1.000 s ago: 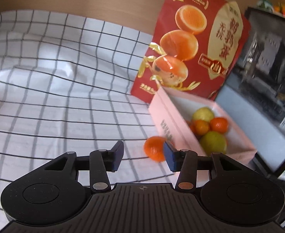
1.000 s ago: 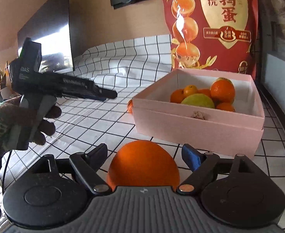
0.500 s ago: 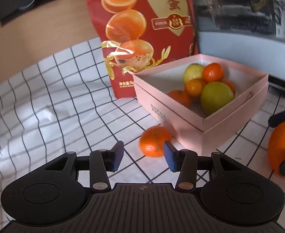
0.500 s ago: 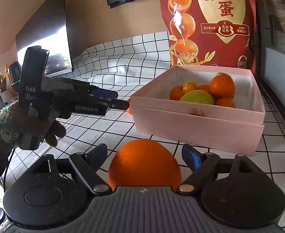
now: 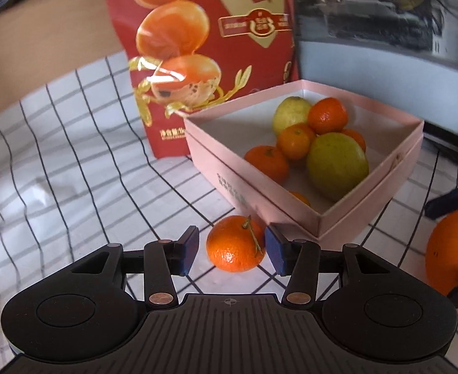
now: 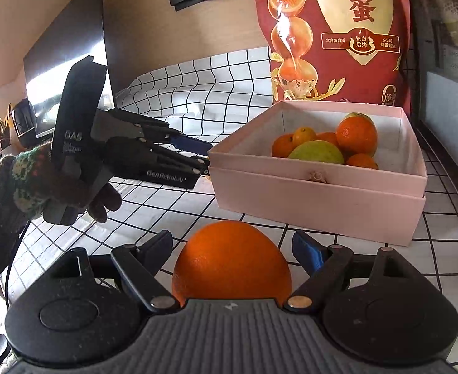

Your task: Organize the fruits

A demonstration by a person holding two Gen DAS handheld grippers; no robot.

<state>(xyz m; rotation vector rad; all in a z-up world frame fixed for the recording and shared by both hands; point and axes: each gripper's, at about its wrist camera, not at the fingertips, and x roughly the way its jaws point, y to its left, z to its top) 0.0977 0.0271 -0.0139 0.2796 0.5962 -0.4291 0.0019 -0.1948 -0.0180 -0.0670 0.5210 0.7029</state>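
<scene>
Orange mandarin (image 5: pixel 235 244): lower centre of the left view, on checked cloth (image 5: pixel 57 168), just beside pink box (image 5: pixel 294 215).
Left gripper (image 5: pixel 229 251): fingers spread, flanking the mandarin, not touching.
Right gripper (image 6: pixel 232 249): fingers spread wide around large orange (image 6: pixel 232 261); contact unclear.
Box: upper right, holding fruit.

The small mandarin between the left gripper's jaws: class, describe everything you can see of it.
The small mandarin is round, bright orange, with dimpled glossy peel and a thin dry stem lying across its top. It sits on the checked cloth just before the pink box, near its corner. The left gripper straddles it, jaws open, neither pad visibly touching.
</scene>
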